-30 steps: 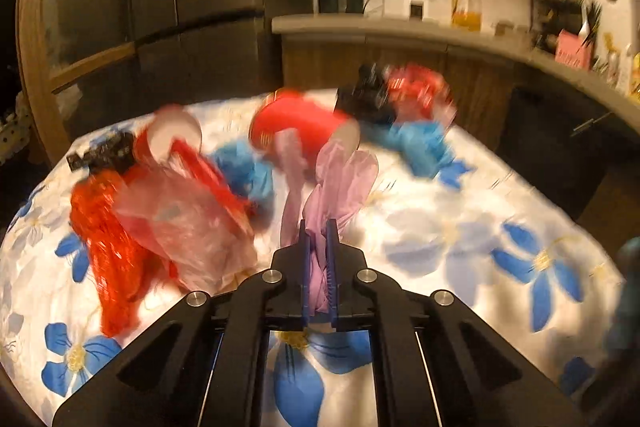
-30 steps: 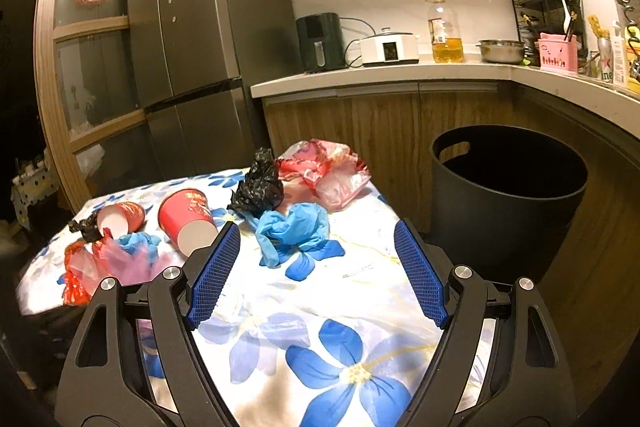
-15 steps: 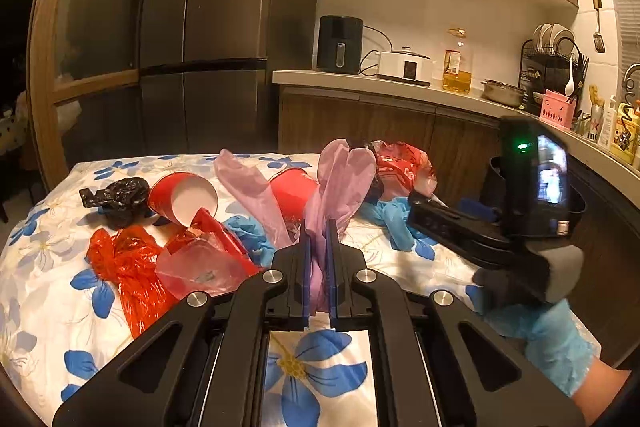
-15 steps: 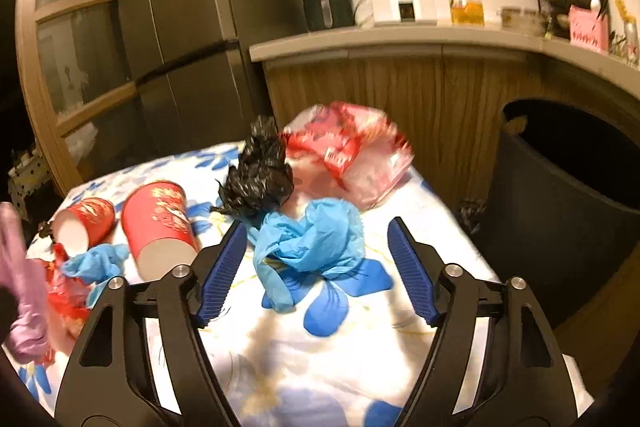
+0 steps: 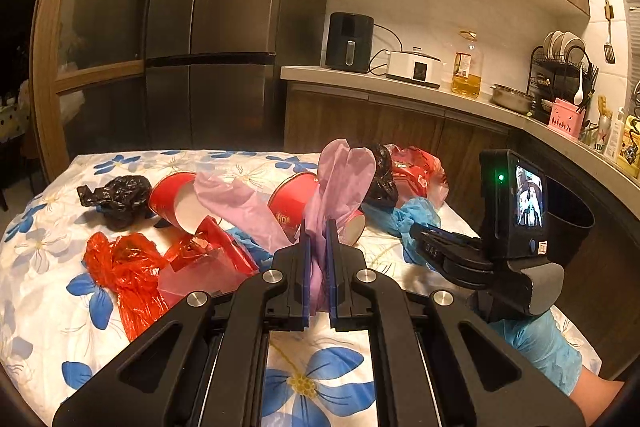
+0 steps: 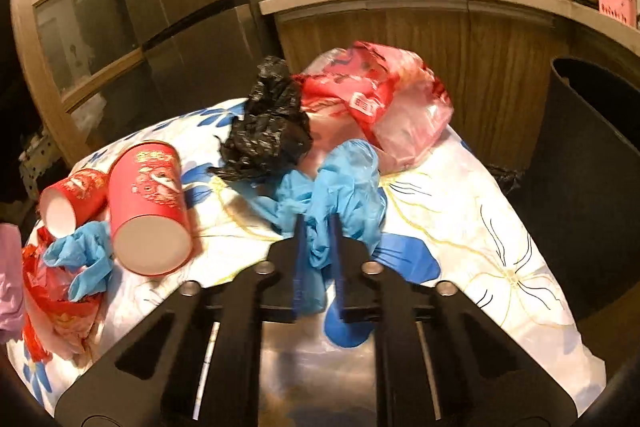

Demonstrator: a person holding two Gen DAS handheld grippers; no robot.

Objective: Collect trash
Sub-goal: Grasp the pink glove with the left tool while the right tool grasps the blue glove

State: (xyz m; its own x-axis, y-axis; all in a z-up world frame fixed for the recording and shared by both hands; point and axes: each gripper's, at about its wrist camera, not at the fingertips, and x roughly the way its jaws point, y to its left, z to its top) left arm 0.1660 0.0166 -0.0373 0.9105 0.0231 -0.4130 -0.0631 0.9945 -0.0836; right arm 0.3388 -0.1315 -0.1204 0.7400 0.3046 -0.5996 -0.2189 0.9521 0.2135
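I'm seeing the blue glove [image 6: 340,187] crumpled near the middle of the tabletop [image 6: 500,247], on the flowered cloth. The right gripper [image 6: 316,247] is pinching its near edge; the fingers [image 6: 299,251] have just been closing and are pressing on blue material between them. The glove is touching the black crumpled bag [image 6: 268,131] behind it, with the red-and-clear plastic bag [image 6: 392,107] just beyond to the right.

The left gripper [image 5: 316,259] is holding the pink glove [image 5: 340,183], fingers [image 5: 305,267] pressed together on its cuff, glove fingers sticking up above the cloth.

Around them, two red paper cups [image 6: 152,203] are lying on their sides to the left, a second blue glove [image 6: 80,259] lying just in front of them. Red crumpled plastic [image 5: 120,267] and another black bag [image 5: 116,197] are sitting on the far left of the tabletop.

A dark bin [image 6: 592,167] is standing right of the tabletop, apart from it. In the left wrist view, a hand in a blue glove [image 5: 540,343] is gripping the right tool's handle.
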